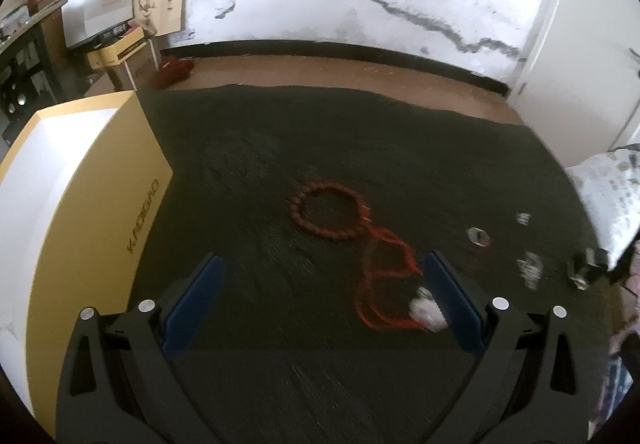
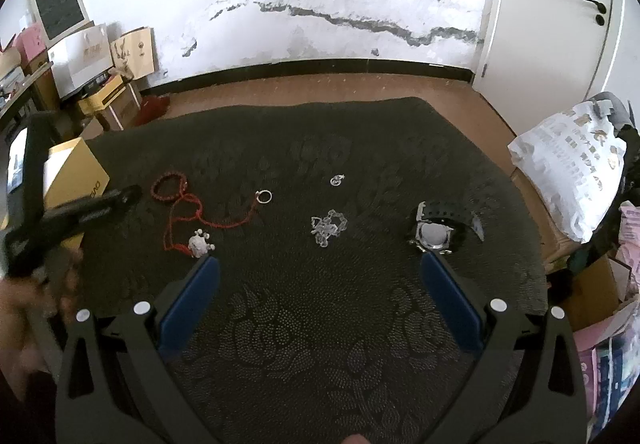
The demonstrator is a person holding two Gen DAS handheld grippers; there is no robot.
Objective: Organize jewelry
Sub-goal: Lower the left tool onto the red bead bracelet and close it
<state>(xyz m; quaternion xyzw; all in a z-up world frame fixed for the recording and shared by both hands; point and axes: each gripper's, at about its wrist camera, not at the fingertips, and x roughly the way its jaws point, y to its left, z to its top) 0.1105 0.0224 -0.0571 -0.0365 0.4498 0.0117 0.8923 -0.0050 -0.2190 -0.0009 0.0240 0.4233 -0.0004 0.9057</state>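
Observation:
Jewelry lies on a dark patterned cloth (image 2: pixel 320 324). A red bead bracelet (image 1: pixel 328 211) (image 2: pixel 169 186) lies beside a red cord necklace (image 1: pixel 386 280) (image 2: pixel 188 218) with a white pendant (image 1: pixel 428 310) (image 2: pixel 199 243). A silver ring (image 2: pixel 264 196), a small silver charm (image 2: pixel 337 179), a clear crystal bracelet (image 2: pixel 328 228) and a black watch (image 2: pixel 440 230) lie further right. My left gripper (image 1: pixel 322 272) is open above the cloth, near the red necklace. My right gripper (image 2: pixel 320 272) is open and empty, with the watch at its right fingertip.
A yellow box (image 1: pixel 80 224) (image 2: pixel 76 172) with a white inside stands at the cloth's left edge. A white printed bag (image 2: pixel 568 180) lies at the right. Boxes and bags (image 2: pixel 80 64) stand along the back left wall.

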